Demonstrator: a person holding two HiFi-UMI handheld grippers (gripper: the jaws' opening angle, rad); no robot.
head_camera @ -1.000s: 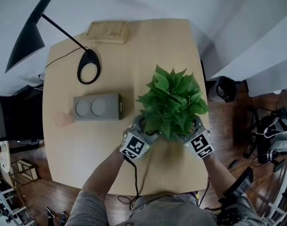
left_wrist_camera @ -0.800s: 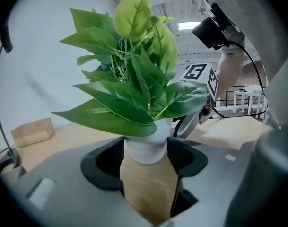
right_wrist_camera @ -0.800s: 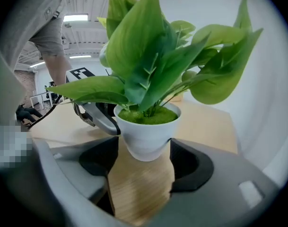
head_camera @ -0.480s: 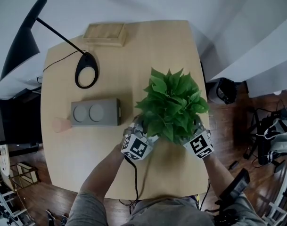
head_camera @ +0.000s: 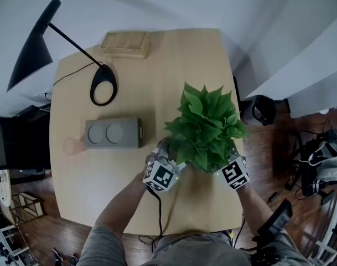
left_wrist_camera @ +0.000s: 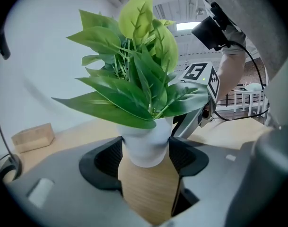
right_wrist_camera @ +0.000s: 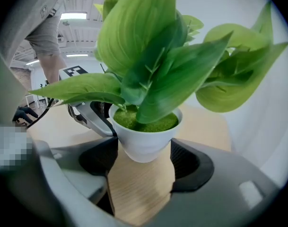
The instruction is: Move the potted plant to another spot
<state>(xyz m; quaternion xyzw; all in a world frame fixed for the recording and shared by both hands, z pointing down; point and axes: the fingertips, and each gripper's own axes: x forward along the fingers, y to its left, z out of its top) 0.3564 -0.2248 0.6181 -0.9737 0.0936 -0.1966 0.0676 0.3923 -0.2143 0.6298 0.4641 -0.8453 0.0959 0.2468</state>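
A leafy green potted plant (head_camera: pixel 206 127) sits at the right side of a light wooden bench (head_camera: pixel 174 60), close to its right edge. A person holds it from the near side with two tools. The left hand-held gripper (left_wrist_camera: pixel 144 156) has its jaws closed against both sides of the white pot (left_wrist_camera: pixel 144 143). The right hand-held gripper (right_wrist_camera: pixel 144 157) clamps the same pot from the opposite side. To the left of the plant lies a grey block (head_camera: pixel 114 132) with two round discs, and a pink cup (head_camera: pixel 74 146) stands just beyond it. At the far left is a black desk lamp (head_camera: pixel 32 43), and a wooden box (head_camera: pixel 125 42) rests at the far edge.
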